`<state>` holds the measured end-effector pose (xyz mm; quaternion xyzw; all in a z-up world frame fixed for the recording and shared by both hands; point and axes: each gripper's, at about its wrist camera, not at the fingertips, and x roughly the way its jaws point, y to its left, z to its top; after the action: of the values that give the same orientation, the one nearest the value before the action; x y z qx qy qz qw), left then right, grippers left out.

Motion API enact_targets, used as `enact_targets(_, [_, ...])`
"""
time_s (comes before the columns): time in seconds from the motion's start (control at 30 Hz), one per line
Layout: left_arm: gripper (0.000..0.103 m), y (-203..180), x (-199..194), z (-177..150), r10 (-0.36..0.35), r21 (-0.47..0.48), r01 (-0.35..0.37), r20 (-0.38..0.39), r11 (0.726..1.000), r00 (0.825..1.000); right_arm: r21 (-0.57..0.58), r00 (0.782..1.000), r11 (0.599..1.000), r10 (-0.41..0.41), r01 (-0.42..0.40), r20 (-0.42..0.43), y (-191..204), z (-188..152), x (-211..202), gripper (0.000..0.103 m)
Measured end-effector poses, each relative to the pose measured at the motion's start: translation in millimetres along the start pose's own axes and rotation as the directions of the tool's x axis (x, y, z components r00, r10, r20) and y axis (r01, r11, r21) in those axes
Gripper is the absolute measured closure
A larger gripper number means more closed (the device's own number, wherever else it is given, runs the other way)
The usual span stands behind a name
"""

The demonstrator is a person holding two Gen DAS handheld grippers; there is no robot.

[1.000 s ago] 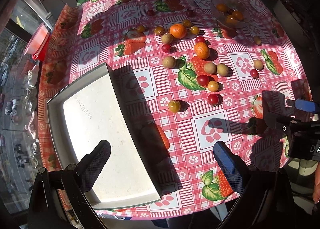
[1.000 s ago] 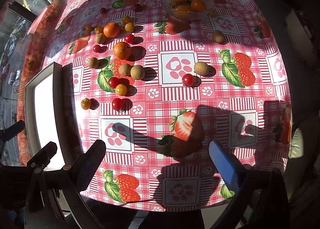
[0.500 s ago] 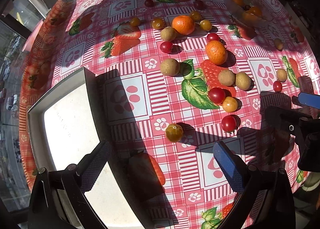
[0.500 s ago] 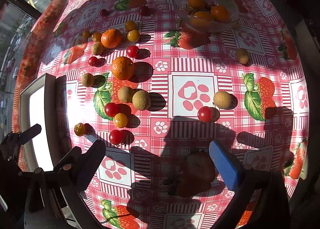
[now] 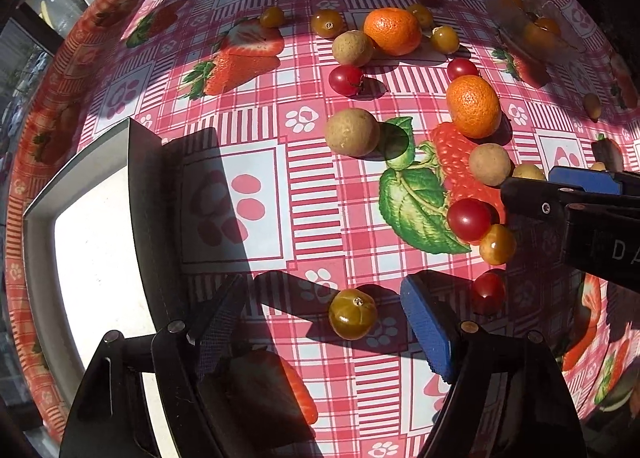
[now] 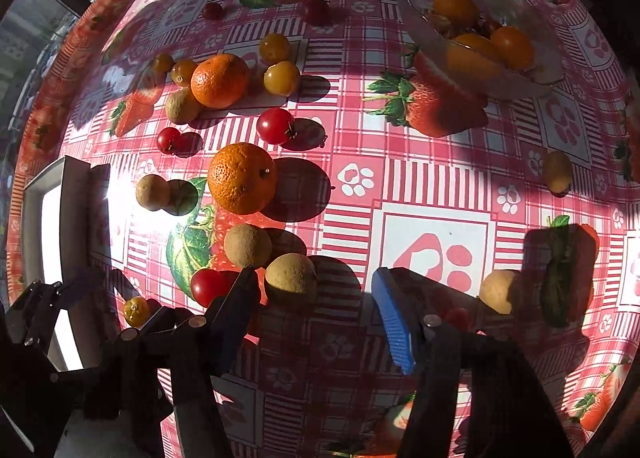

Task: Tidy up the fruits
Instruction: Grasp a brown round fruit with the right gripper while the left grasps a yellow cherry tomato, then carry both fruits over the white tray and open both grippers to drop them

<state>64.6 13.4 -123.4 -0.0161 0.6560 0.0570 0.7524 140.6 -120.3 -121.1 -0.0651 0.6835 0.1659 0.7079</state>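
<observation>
Between my left gripper [image 5: 324,322], jaws spread and holding nothing, sits a glossy olive-green cherry tomato [image 5: 353,314] on the slick checked plastic tablecloth [image 5: 256,130]. My right gripper [image 6: 316,306] gapes, empty, around a matte tan round longan [image 6: 291,278]. Both fruits are smooth spheres; an off-centre pinch could roll them away, short of the white rectangular tray [image 5: 92,258].

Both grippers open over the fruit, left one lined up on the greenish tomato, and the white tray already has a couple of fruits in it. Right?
Not quite: the white tray holds no fruit; the left wrist view shows its visible floor bare. The rest stands: the left gripper is open with the greenish tomato between its fingers, and the right gripper is open over the fruit.
</observation>
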Motion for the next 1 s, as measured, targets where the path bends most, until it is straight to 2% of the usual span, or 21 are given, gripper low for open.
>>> enact_targets(0.03, [0.034, 0, -1, -1, -0.019, -0.001, 0.019, 0.003, 1.000, 1.000, -0.018, 1.000, 1.000, -0.004, 0.004, 0.003, 3, 2, 0, 0.069])
enact_targets(0.07, [0.044, -1, -3, -1, -0.043, -0.005, 0.043, 0.002, 0.999, 0.999, -0.027, 1.000, 1.000, -0.001, 0.001, 0.002, 5, 3, 0, 0.074])
enact_targets(0.1, [0.053, -2, -4, -2, -0.053, -0.006, 0.053, 0.004, 0.999, 0.999, -0.026, 1.000, 1.000, -0.001, 0.001, 0.000, 6, 4, 1, 0.075])
enact_targets(0.13, [0.058, -5, -6, -4, -0.052, -0.002, 0.052, 0.005, 0.999, 0.999, -0.018, 1.000, 1.000, 0.002, -0.002, -0.001, 5, 5, 0, 0.075])
enact_targets(0.2, [0.077, -6, -9, -6, -0.063, -0.005, 0.063, 0.000, 0.998, 0.998, 0.012, 1.000, 1.000, 0.010, -0.010, -0.002, 2, 3, -2, 0.075])
enact_targets(0.33, [0.079, 8, -15, -12, -0.155, -0.068, 0.153, -0.016, 0.986, 0.988, 0.064, 0.999, 0.997, 0.032, -0.032, 0.002, -8, -5, -11, 0.074])
enact_targets(0.6, [0.079, 33, -48, -22, -0.197, -0.084, 0.199, 0.027, 0.976, 0.980, 0.085, 0.997, 0.994, 0.072, -0.074, 0.019, -9, -29, -42, 0.074])
enact_targets(0.8, [0.079, 55, -72, -31, -0.170, -0.093, 0.176, 0.073, 0.980, 0.983, 0.046, 0.994, 0.993, 0.105, -0.105, 0.017, 22, -41, -59, 0.074])
enact_targets(1.0, [0.079, 94, -79, -58, -0.124, -0.154, 0.135, 0.079, 0.979, 0.989, -0.042, 0.988, 0.988, 0.152, -0.152, -0.006, 79, -48, -63, 0.074])
